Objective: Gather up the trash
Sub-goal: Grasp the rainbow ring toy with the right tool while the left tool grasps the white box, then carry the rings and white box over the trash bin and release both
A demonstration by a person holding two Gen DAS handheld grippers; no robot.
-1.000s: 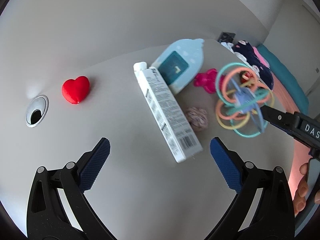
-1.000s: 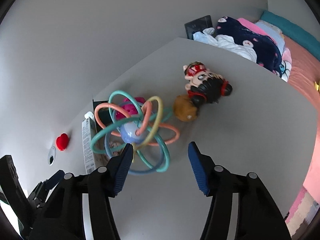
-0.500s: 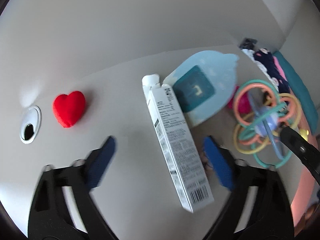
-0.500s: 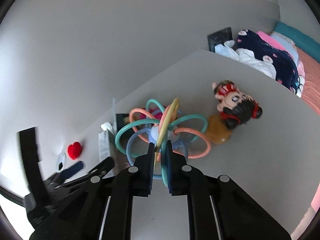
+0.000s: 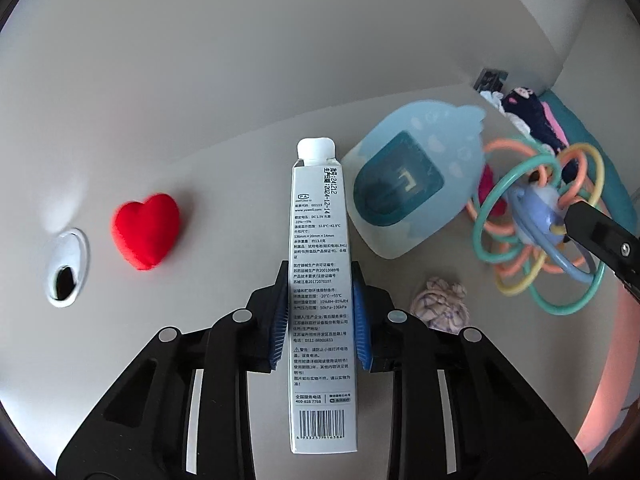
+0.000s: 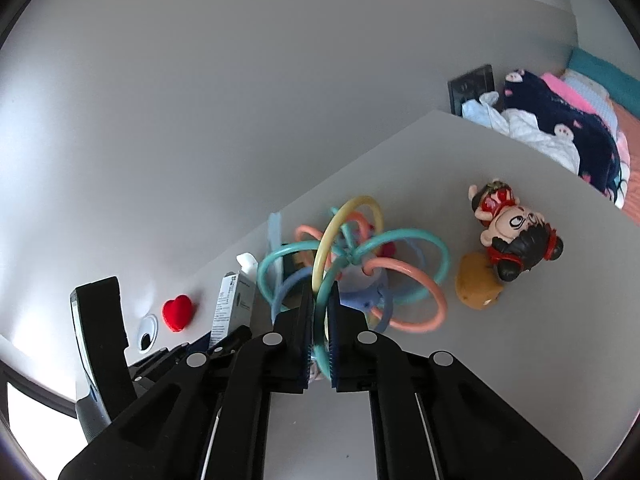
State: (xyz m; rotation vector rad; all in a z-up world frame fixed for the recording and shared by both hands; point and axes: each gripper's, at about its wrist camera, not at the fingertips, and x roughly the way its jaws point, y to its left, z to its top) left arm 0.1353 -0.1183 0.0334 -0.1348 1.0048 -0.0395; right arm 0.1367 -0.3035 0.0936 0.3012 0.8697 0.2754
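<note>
My left gripper [image 5: 320,312] is shut on a long white printed box [image 5: 320,240], its blue pads pressing both long sides. The box also shows in the right wrist view [image 6: 234,304]. My right gripper [image 6: 320,320] is shut on a ring of the pastel loop rattle toy [image 6: 360,268], which it holds above the white table [image 6: 520,340]. The rattle also shows at the right of the left wrist view [image 5: 536,220].
A red heart cushion [image 5: 146,232], a cable grommet hole [image 5: 66,268], a light blue device [image 5: 408,184], a crumpled purple-white wad [image 5: 440,310]. A cartoon doll [image 6: 516,236] on an orange ball [image 6: 478,286]. Clothes [image 6: 560,120] lie beyond the table's far edge.
My left gripper moved over the white box and shut on it. My right gripper shut on a rattle ring and lifted the rattle.
</note>
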